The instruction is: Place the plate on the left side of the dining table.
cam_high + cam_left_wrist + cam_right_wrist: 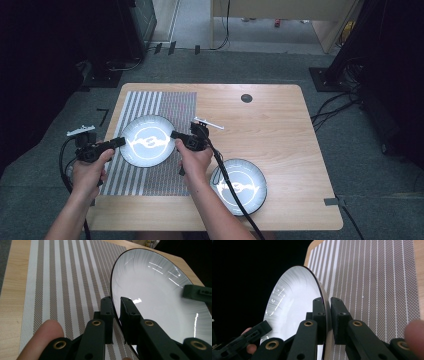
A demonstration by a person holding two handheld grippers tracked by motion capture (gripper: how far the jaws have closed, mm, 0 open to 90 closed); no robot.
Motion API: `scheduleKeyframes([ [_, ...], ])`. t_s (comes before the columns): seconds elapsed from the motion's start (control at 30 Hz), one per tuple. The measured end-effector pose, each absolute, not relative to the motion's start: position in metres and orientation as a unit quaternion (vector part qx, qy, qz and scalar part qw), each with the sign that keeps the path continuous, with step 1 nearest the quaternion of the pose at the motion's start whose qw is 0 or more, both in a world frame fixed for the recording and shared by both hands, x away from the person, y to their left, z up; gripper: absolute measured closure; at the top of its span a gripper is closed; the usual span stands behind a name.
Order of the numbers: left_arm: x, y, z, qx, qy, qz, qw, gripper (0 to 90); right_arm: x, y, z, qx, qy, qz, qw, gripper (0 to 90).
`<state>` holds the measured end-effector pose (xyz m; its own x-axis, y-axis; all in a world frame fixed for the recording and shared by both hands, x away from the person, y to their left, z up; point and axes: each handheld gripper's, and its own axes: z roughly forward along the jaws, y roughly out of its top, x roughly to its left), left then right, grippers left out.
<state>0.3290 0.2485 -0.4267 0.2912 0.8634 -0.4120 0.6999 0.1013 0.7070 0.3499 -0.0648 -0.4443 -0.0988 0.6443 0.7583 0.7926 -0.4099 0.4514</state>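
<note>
Both claws, left and right, clamp the plate at nine and three o'clock, seemingly over the mat.

Overhead light falls evenly on the bench, while the room's edges sink into black. Glare streaks both plates. A near fingertip blurs.

A lab or test room: grey carpet, loose cables, dark equipment stands beyond the wooden tabletop.
</note>
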Motion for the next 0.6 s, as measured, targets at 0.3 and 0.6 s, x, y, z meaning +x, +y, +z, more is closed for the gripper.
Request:
scheduleKeyframes([
  [0.3, 0.363, 0.248, -0.444, 0.665, 0.608, 0.095, 0.422, 83.2, 0.379, -0.053, -0.461, -0.680, -0.538, -0.496, 0.052, 83.6],
  [0.6, 0.390, 0.244, -0.458, 0.662, 0.619, 0.096, 0.413, 84.4, 0.398, -0.051, -0.482, -0.694, -0.527, -0.489, 0.043, 84.2],
])
